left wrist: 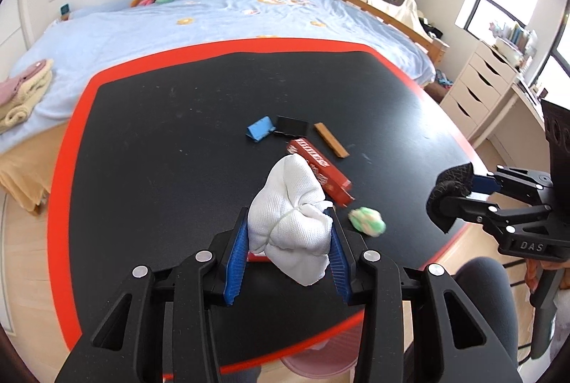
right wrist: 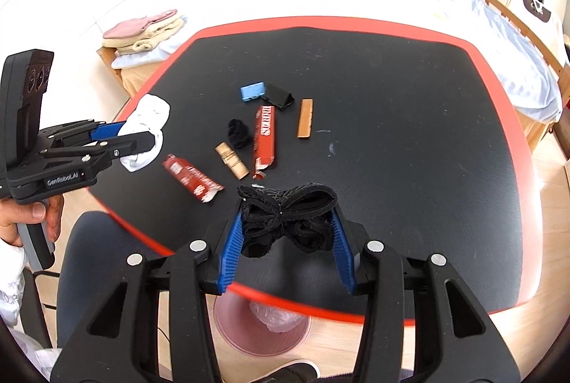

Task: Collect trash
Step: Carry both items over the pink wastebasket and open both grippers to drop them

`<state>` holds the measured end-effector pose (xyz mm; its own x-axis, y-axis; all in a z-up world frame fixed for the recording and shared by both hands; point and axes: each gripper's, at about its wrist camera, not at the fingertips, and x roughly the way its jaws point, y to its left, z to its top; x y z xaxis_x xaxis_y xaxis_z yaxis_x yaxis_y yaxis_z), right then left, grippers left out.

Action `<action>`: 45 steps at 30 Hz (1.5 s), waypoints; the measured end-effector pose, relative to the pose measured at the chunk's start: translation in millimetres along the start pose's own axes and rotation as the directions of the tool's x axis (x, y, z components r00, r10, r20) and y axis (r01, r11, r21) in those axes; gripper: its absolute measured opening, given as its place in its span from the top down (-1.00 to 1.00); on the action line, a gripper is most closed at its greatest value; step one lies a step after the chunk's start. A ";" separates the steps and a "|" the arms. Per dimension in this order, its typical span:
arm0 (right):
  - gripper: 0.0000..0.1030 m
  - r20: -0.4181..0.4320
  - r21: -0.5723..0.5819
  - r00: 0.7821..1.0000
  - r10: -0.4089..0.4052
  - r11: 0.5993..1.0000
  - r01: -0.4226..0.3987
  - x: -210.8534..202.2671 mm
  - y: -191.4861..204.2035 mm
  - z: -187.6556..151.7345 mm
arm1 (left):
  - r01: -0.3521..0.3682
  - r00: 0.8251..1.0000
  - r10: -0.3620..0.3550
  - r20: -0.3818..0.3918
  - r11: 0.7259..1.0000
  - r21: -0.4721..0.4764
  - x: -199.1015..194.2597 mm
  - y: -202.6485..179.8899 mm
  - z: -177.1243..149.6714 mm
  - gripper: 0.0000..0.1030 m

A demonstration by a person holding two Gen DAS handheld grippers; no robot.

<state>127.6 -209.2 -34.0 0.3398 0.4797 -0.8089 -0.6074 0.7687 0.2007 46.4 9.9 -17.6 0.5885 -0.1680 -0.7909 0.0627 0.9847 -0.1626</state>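
Note:
My left gripper (left wrist: 288,233) is shut on a bunched white sock (left wrist: 290,208) and holds it above the near edge of the black table (left wrist: 160,133); it also shows in the right wrist view (right wrist: 149,137). My right gripper (right wrist: 286,229) is shut on a crumpled black mesh sock (right wrist: 288,219) above the table's front edge; it shows at the right of the left wrist view (left wrist: 450,194). On the table lie a long red wrapper (right wrist: 265,137), a torn red packet (right wrist: 190,178), a tan tube (right wrist: 231,160), a brown stick (right wrist: 305,117), a green-white wad (left wrist: 367,221) and another black sock (right wrist: 238,133).
A blue box (right wrist: 253,91) and a black box (right wrist: 279,94) lie mid-table. A pink bin (right wrist: 262,326) with a plastic liner stands on the floor under the table's front edge. A chair seat (right wrist: 89,258) is at the near left. A bed (left wrist: 213,19) lies behind the table.

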 end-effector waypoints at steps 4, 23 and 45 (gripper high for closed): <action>0.12 0.017 -0.023 1.000 -0.001 1.000 0.002 -18.4 14.2 -12.7 | 0.025 1.000 -0.025 0.011 1.000 0.017 -12.6 -12.1 -8.8 0.22; 0.11 -0.013 -0.102 1.000 0.017 0.995 -0.018 -50.1 57.6 -82.3 | 0.108 0.993 -0.102 -0.060 0.988 0.109 -36.5 -54.6 -80.8 0.22; -0.25 -0.074 -0.084 0.995 0.063 0.994 -0.069 -37.0 62.4 -108.9 | 0.139 0.987 -0.128 -0.102 0.985 0.105 -32.7 -64.0 -103.7 -0.11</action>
<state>-1.1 -225.1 -51.7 0.2468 0.4942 -0.8336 -0.6875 0.6956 0.2087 -60.5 -52.4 -42.5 0.4905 -0.2966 -0.8194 0.2280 0.9512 -0.2078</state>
